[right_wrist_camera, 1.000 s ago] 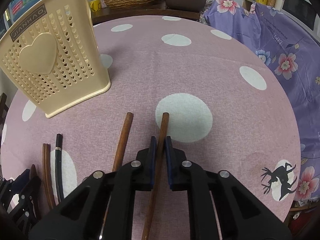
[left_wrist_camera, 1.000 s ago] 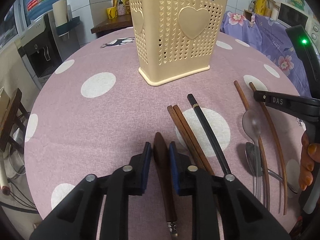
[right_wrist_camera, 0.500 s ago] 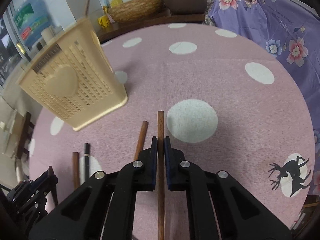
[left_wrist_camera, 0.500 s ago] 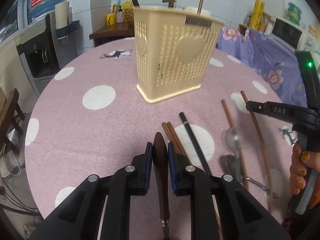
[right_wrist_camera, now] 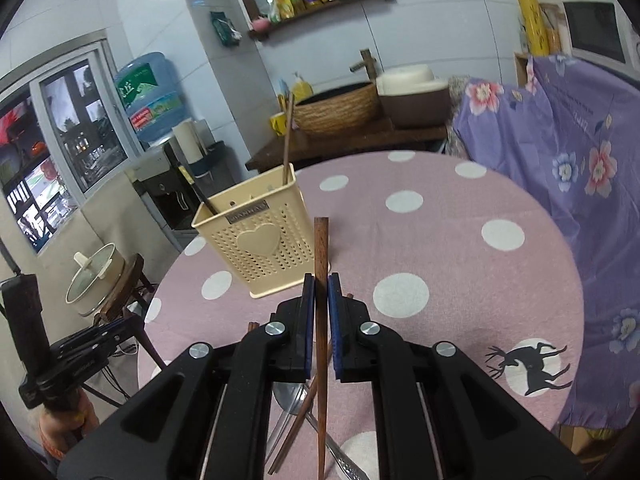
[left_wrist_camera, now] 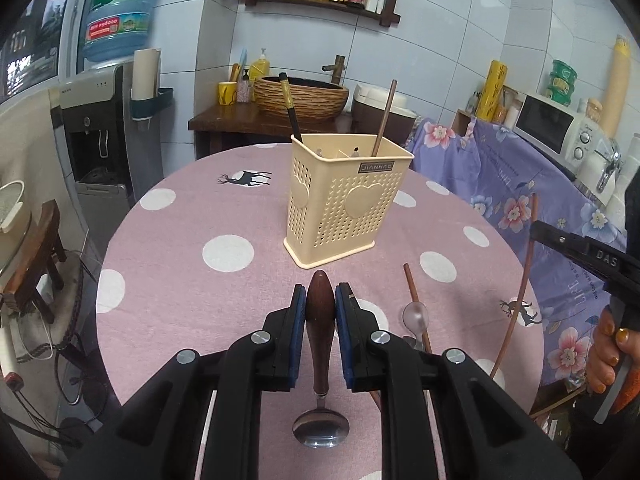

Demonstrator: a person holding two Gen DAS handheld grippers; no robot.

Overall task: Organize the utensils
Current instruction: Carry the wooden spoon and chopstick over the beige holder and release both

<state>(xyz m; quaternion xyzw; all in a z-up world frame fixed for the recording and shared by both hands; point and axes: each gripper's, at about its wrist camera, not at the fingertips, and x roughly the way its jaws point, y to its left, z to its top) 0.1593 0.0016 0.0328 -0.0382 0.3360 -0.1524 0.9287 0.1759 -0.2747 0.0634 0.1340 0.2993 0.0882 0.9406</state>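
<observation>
My left gripper (left_wrist_camera: 320,300) is shut on the dark wooden handle of a spoon (left_wrist_camera: 320,320), lifted off the table, its metal bowl hanging near the camera. My right gripper (right_wrist_camera: 321,286) is shut on a brown wooden chopstick (right_wrist_camera: 321,248), also raised; the same chopstick (left_wrist_camera: 524,264) shows at the right of the left wrist view. The cream perforated utensil holder (left_wrist_camera: 344,208) stands on the pink dotted table (left_wrist_camera: 192,220) ahead, holding a black chopstick (left_wrist_camera: 290,108) and a brown one (left_wrist_camera: 385,116). It appears ahead-left as the holder (right_wrist_camera: 260,240) in the right wrist view.
On the table lie a brown chopstick (left_wrist_camera: 414,296), a clear plastic spoon (left_wrist_camera: 416,314) and a metal spoon (right_wrist_camera: 292,398). A purple flowered cloth (right_wrist_camera: 568,140) covers furniture to the right. A stool with a pot (right_wrist_camera: 94,280) stands left of the table.
Both grippers have risen from the table with their utensils, the spoon and the chopstick now in the air. The holder looks farther and lower in both views.
</observation>
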